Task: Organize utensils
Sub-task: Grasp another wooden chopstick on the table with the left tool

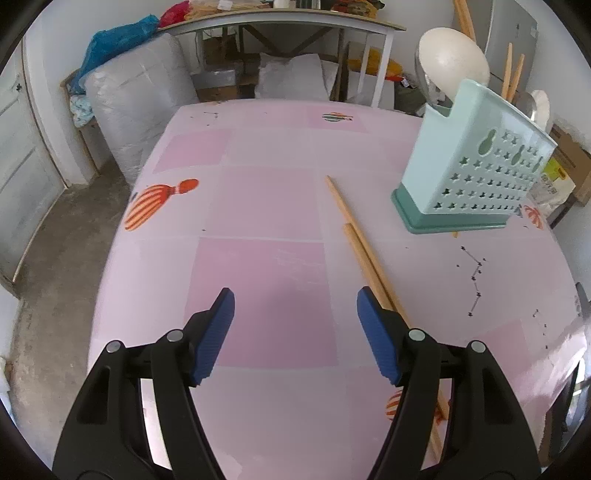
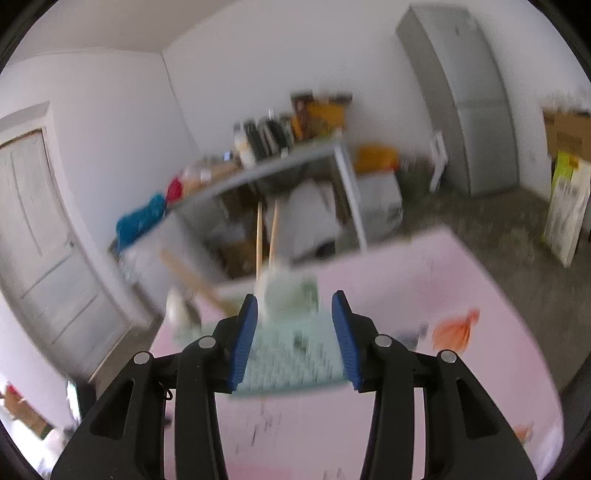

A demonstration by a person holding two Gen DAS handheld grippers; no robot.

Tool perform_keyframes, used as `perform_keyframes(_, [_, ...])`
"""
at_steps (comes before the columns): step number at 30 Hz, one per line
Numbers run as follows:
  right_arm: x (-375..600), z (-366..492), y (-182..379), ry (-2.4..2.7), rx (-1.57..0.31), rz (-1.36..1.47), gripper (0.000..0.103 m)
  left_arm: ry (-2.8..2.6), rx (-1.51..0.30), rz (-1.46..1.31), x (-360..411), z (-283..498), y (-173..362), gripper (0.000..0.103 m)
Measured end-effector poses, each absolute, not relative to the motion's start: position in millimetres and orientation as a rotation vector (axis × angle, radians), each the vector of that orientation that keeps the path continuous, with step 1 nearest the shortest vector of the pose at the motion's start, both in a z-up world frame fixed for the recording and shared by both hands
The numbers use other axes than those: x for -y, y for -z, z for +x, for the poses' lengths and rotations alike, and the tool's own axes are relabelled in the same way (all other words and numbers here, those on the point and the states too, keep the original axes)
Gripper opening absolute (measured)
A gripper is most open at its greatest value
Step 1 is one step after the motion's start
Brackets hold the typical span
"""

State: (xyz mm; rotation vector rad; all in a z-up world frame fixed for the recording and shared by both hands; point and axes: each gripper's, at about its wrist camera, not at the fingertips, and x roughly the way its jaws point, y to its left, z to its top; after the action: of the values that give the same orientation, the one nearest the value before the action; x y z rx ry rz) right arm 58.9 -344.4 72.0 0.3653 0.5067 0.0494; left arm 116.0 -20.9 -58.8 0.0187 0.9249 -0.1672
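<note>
In the left wrist view a mint-green perforated utensil holder [image 1: 476, 162] stands at the right of the pink table [image 1: 266, 206], with a white ladle [image 1: 454, 62] and wooden sticks [image 1: 513, 74] in it. Two wooden chopsticks [image 1: 362, 243] lie on the table and run under my right fingertip. My left gripper [image 1: 295, 306] is open and empty above the table. In the blurred right wrist view my right gripper [image 2: 293, 314] stands with its jaws around the holder [image 2: 291, 347], which carries chopsticks [image 2: 266, 236] and a wooden-handled utensil [image 2: 188, 277].
A grey desk [image 1: 280, 22] with clutter on it stands beyond the table. A plastic-wrapped bundle [image 1: 136, 110] sits at its left. A grey refrigerator [image 2: 469, 99] and cardboard boxes [image 2: 565, 177] stand by the wall. A white door [image 2: 40, 229] is at the left.
</note>
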Motion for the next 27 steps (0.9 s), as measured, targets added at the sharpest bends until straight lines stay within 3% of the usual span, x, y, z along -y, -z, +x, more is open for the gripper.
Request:
perform_keyframes(10, [282, 41, 27, -0.167, -0.851, 0.408, 0.041, 0.248, -0.94, 0.068, 52, 109, 68, 0.065])
perform_keyframes(27, [259, 40, 34, -0.226, -0.898, 0.382, 0.041, 0.225, -0.93, 0.15, 61, 108, 77, 0.065])
